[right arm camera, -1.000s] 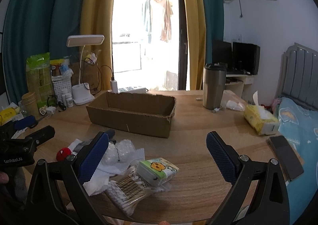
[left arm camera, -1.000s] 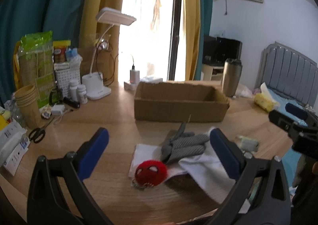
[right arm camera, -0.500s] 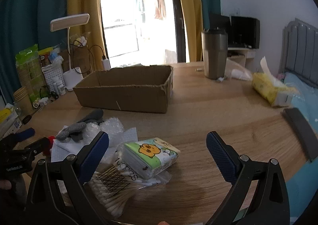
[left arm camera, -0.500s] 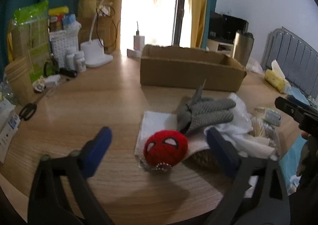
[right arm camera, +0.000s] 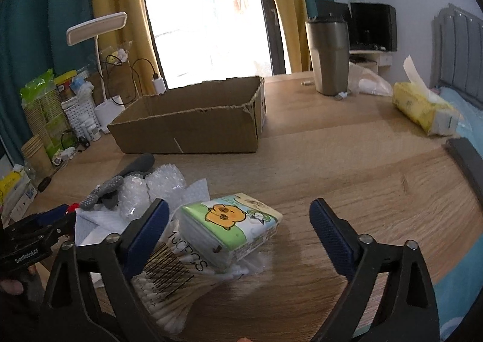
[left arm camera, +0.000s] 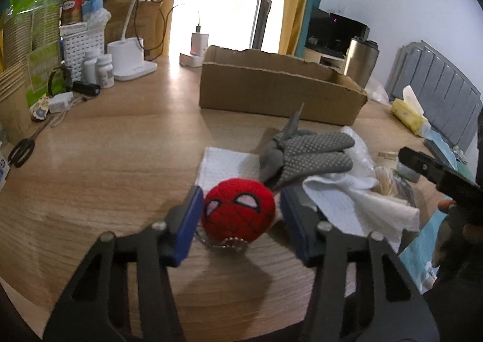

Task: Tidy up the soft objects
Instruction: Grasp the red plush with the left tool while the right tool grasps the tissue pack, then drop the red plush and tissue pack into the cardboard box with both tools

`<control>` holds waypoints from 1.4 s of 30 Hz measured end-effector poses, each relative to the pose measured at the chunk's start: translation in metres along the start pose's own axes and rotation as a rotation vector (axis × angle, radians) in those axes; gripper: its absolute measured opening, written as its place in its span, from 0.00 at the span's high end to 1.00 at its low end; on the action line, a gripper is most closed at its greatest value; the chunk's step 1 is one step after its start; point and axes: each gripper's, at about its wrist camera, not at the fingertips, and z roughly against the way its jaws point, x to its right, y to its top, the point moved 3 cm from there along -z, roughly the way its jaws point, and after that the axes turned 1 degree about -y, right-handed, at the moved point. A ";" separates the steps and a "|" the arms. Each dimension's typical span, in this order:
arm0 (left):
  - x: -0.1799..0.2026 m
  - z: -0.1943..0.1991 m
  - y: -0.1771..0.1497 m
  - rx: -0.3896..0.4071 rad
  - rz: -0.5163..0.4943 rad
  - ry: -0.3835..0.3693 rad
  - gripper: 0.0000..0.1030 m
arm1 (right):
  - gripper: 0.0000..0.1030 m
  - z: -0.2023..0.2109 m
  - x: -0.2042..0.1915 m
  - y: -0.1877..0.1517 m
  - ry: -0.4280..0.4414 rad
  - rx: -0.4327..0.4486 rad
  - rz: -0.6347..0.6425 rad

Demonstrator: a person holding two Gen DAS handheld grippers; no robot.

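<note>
A red spider-mask plush ball [left arm camera: 238, 215] lies on a white cloth [left arm camera: 226, 166] on the wooden table. My left gripper [left arm camera: 240, 221] has its blue pads on both sides of the ball, closed on it. A grey dotted glove [left arm camera: 308, 151] lies just behind, on bubble wrap [right arm camera: 157, 188]. An open cardboard box [left arm camera: 280, 91] stands further back. My right gripper [right arm camera: 238, 227] is open and empty, with a tissue pack [right arm camera: 232, 227] and a bag of cotton swabs [right arm camera: 172, 275] between its fingers.
A lamp [left arm camera: 132, 61], bottles [left arm camera: 98, 68], a white basket [left arm camera: 75, 49], paper cups [left arm camera: 12, 100] and scissors [left arm camera: 22, 147] crowd the left. A steel tumbler [right arm camera: 327, 55] and a yellow tissue box [right arm camera: 422, 109] stand at the right. A dark phone [right arm camera: 466, 157] lies at the table's right edge.
My left gripper moved forward and down to the red plush ball and closed its fingers around it. My right gripper dropped closer to the tissue pack and stayed open.
</note>
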 end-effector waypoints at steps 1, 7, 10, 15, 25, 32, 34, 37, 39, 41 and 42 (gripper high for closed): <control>0.001 0.000 0.000 0.001 -0.004 -0.002 0.53 | 0.10 -0.001 0.000 0.000 0.003 -0.006 -0.003; 0.000 0.004 0.001 0.004 -0.001 -0.027 0.55 | 0.19 -0.007 -0.001 -0.004 0.033 -0.040 -0.015; -0.001 0.009 0.004 0.020 0.003 -0.031 0.55 | 0.26 -0.009 -0.003 -0.005 0.050 -0.050 -0.018; -0.003 0.016 0.008 0.045 0.010 -0.029 0.55 | 0.29 -0.008 -0.005 -0.005 0.065 -0.051 -0.009; -0.003 0.026 0.022 0.087 0.010 -0.038 0.55 | 0.33 0.003 -0.006 0.003 0.072 0.000 0.018; -0.008 0.034 0.047 0.141 0.004 -0.038 0.55 | 0.33 0.011 -0.003 0.019 0.076 0.047 0.031; -0.010 0.036 0.054 0.158 0.003 -0.040 0.55 | 0.33 0.012 -0.002 0.026 0.080 0.064 0.037; -0.015 0.036 0.068 0.176 0.017 -0.068 0.55 | 0.33 0.012 -0.003 0.037 0.080 0.085 0.057; -0.019 0.034 0.080 0.181 0.032 -0.096 0.55 | 0.33 0.013 -0.004 0.049 0.081 0.111 0.072; -0.023 0.029 0.092 0.189 0.033 -0.118 0.55 | 0.33 0.013 -0.004 0.057 0.081 0.130 0.083; -0.023 0.027 0.096 0.193 0.029 -0.123 0.55 | 0.33 0.012 -0.004 0.061 0.083 0.140 0.089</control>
